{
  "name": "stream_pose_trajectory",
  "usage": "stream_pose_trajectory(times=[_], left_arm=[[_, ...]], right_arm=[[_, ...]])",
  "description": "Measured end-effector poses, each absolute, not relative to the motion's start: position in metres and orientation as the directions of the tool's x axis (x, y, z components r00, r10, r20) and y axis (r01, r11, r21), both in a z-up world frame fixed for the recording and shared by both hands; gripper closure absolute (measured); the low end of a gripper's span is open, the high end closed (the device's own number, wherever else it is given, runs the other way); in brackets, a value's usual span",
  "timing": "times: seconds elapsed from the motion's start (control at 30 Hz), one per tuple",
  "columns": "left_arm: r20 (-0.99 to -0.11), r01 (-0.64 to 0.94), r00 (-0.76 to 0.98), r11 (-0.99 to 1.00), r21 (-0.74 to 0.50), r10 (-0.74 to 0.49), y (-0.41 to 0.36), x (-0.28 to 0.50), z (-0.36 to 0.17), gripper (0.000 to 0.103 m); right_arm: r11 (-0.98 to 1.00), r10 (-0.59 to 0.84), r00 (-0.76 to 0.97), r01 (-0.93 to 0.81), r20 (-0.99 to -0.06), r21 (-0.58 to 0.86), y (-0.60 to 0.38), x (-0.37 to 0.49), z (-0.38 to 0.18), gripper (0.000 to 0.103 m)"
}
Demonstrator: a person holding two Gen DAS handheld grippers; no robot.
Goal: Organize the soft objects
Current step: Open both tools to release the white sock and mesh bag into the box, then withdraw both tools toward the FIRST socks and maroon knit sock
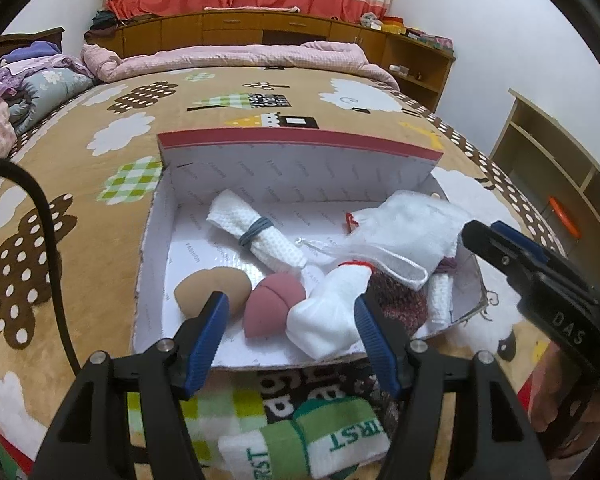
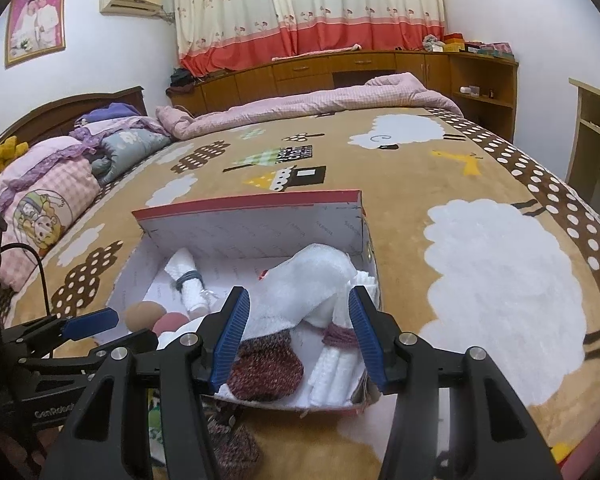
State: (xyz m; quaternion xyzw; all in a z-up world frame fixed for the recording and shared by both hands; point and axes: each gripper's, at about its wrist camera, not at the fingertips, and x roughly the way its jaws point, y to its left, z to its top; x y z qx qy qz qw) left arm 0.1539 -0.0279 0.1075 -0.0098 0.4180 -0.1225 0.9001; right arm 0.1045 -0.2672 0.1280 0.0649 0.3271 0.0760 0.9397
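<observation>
An open shoebox point(image 1: 300, 140) with a white lining lies on the bed. It holds a rolled white cloth point(image 1: 256, 236), a tan sponge point(image 1: 210, 284), a pink sponge point(image 1: 274, 306), a white bundle tied in red point(image 1: 328, 316), a white mesh bag point(image 1: 404, 228) and a maroon knit point(image 2: 266, 368). My left gripper point(image 1: 290, 304) hovers open over the box's near edge, gripping nothing. My right gripper point(image 2: 300, 336) stands open above the knit and a purple-banded white roll point(image 2: 336, 372), touching neither. A green and white sock point(image 1: 304, 440) lies in front of the box.
The box sits on a brown patterned blanket point(image 2: 440, 168). Pillows point(image 2: 48, 184) are piled at the left and a pink quilt point(image 2: 320, 100) lies along the far side. Wooden cabinets point(image 2: 340, 68) stand behind, open shelves point(image 1: 548, 160) at the right. Another knit piece point(image 2: 232, 444) lies before the box.
</observation>
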Motion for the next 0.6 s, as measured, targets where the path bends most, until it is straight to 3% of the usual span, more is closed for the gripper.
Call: stream_pose_trajectory(times=[0.6], left_arm=[[-0.751, 0.180, 0.626, 0.976, -0.122, -0.209, -0.007, 0.117, 0.112, 0.034]], right_arm=[[0.981, 0.190, 0.757, -0.122, -0.625, 0.151, -0.263, 0.061, 0.125, 0.050]])
